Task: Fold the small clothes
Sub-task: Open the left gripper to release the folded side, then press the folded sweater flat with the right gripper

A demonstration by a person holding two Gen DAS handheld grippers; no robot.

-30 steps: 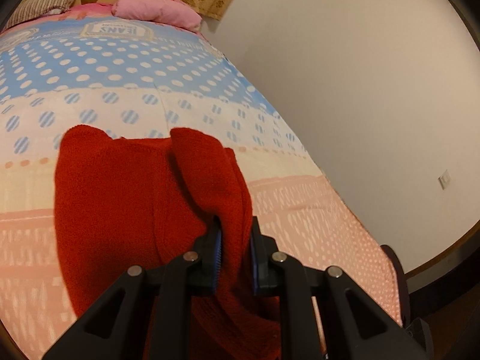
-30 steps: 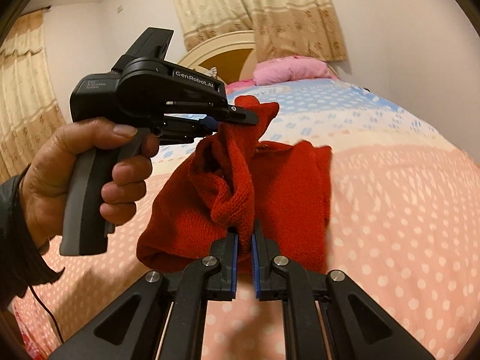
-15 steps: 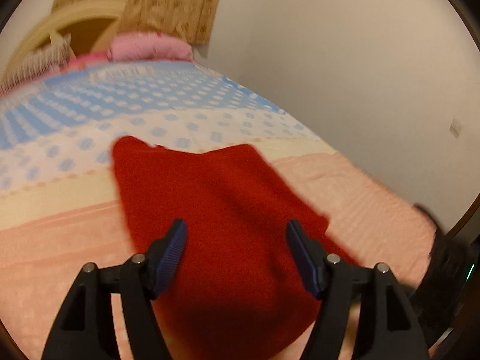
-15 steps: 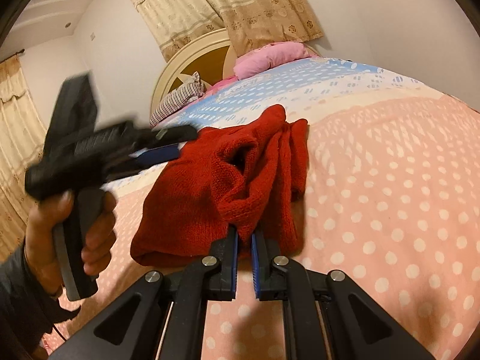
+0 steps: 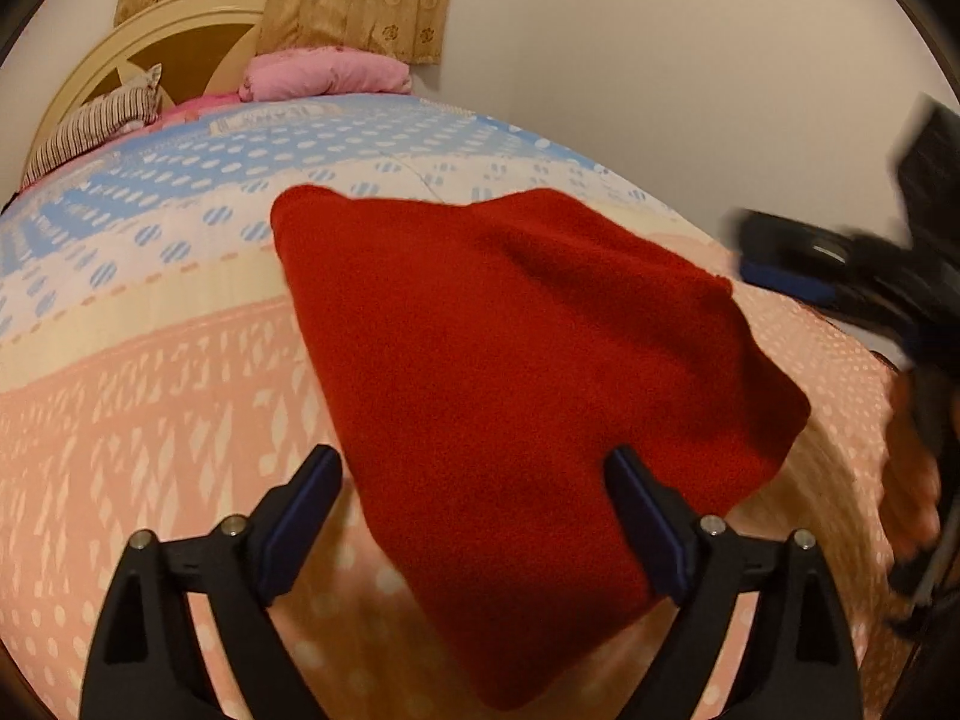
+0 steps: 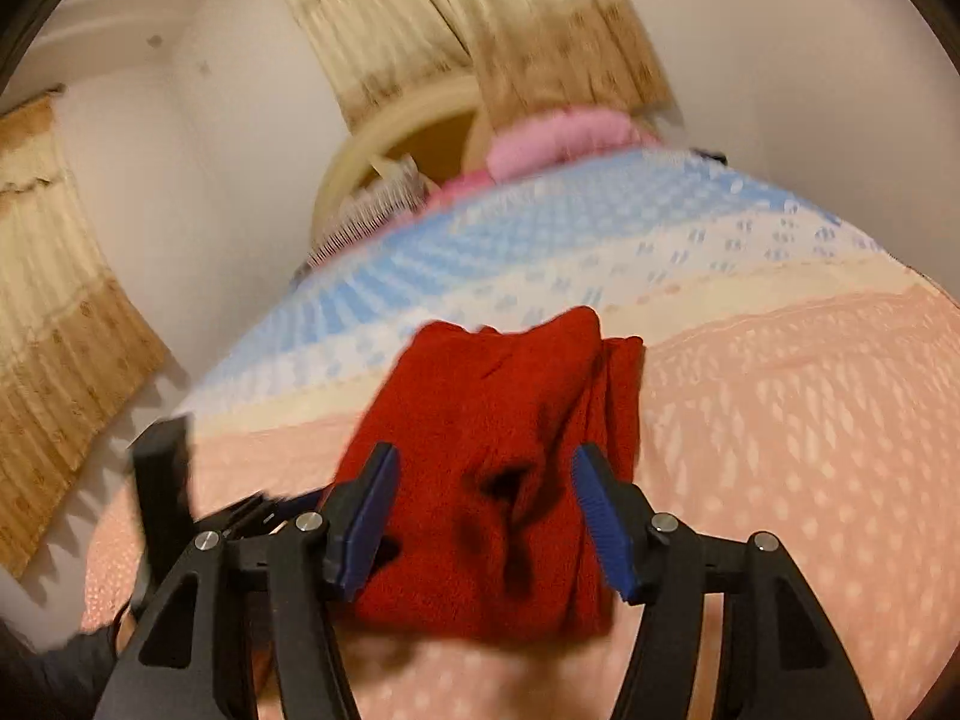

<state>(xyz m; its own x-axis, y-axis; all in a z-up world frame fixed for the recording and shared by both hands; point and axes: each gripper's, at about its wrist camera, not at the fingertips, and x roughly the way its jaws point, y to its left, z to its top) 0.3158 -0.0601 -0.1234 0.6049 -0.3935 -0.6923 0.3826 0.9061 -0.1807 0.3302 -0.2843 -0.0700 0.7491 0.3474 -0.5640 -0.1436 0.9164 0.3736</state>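
The red knitted garment was left lying folded on the bed, the left gripper and right gripper both spread wide, presumably so the fold could settle.

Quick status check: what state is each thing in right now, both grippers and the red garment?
left gripper: jaws wide open, holding nothing.
right gripper: jaws wide open, holding nothing.
red knit garment: released, lying folded over on the bedspread, bunched folds along one side.
pink pillow: resting at the head of the bed.
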